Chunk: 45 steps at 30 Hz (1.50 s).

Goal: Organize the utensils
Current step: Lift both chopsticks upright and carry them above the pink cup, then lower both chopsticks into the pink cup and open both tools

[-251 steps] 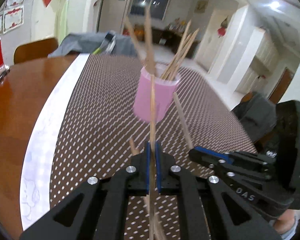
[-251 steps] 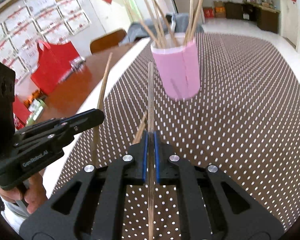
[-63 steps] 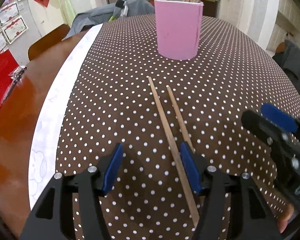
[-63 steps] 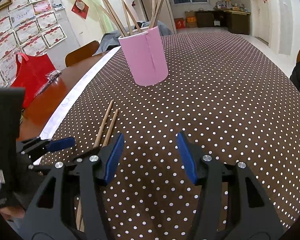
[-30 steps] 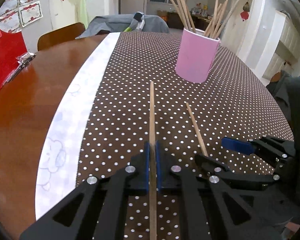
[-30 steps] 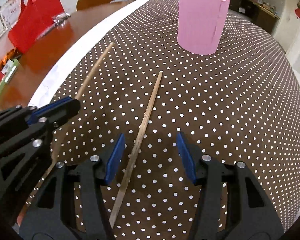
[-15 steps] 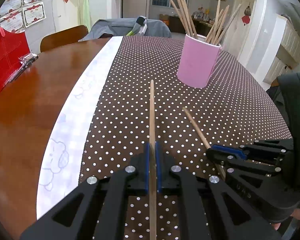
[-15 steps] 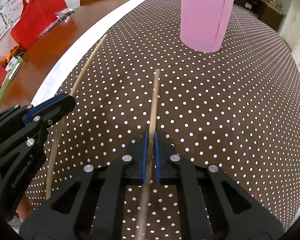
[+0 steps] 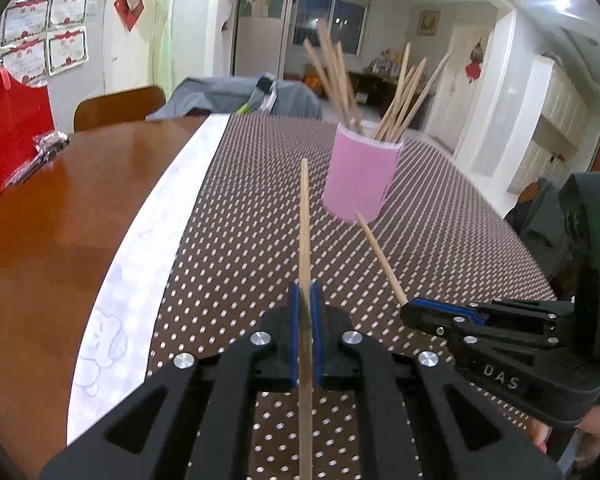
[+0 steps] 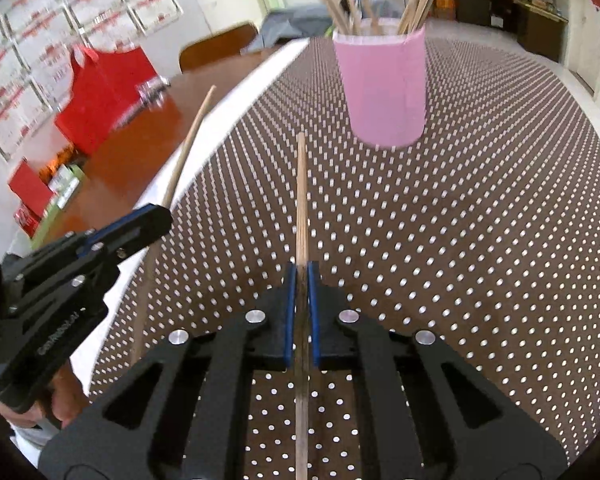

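Both pairs of tongs were pinching a chopstick apiece, so the step in hand looked to be the carry toward the pink cup (image 9: 360, 176), with the drop still to come. The left tongs (image 9: 305, 332) were pressed together on the left chopstick (image 9: 305, 224), which ran straight out along the fingers, its free tip aimed forward and just to the left of the cup. The right tongs (image 10: 300, 312) were likewise clamped on the right chopstick (image 10: 301, 200), its long axis in line with the tool and its tip pointing at the foot of the cup. Each stick appeared to hang clear above the dotted cloth on the counter (image 10: 480, 220) rather than lying on it. The cup stood upright further along the cloth, already bristling with chopsticks leaning every way. To my eye the next move called for raising each stick over the rim and tipping it toward upright before letting go, finding a gap among the sticks already there.
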Motion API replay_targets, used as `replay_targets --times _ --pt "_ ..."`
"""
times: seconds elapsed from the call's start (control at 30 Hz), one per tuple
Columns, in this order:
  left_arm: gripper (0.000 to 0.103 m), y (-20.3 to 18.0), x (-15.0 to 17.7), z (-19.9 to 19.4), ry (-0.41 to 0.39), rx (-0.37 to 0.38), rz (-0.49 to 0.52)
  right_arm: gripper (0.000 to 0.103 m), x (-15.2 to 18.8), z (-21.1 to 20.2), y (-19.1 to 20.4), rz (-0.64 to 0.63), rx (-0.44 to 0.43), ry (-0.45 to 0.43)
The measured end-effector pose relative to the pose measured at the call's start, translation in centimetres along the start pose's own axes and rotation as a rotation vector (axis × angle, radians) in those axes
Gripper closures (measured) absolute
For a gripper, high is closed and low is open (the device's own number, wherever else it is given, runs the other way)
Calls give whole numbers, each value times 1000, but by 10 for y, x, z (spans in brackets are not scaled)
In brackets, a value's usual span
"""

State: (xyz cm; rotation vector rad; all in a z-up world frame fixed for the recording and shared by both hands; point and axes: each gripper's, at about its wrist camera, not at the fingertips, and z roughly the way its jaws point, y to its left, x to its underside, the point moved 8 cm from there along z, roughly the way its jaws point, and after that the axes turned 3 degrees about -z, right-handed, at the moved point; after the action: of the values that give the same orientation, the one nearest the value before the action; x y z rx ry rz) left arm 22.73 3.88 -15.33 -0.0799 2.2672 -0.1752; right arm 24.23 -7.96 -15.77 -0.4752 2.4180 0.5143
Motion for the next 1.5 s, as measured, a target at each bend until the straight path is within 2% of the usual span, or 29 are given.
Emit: replay_targets --times 0.27,0.5,0.77,0.93,1.07,1.33,1.4,1.5 --pt "97 -31 -26 -26 -141 74 7 96 -20 -46 -4 19 -69 -160" --pt "97 -56 -51 -39 -227 132 33 96 -42 -77 -8 21 -113 -263" --pt "97 -74 -83 -40 -295 172 51 96 -85 -93 -10 9 -123 -370" --pt "97 -80 -119 -36 -343 212 51 96 -112 -104 -19 -4 -107 -438" --pt "97 -87 -146 -29 -371 287 69 96 -135 -104 -23 -32 -96 -464" --pt "97 -82 -191 -3 -466 314 12 96 -170 -92 -33 -47 -73 -513" --pt "97 -80 -198 3 -507 324 -9 96 -176 -88 -39 -27 -86 -520" --pt "97 -79 -206 9 -590 300 -16 96 -184 -83 -45 -15 -99 -528"
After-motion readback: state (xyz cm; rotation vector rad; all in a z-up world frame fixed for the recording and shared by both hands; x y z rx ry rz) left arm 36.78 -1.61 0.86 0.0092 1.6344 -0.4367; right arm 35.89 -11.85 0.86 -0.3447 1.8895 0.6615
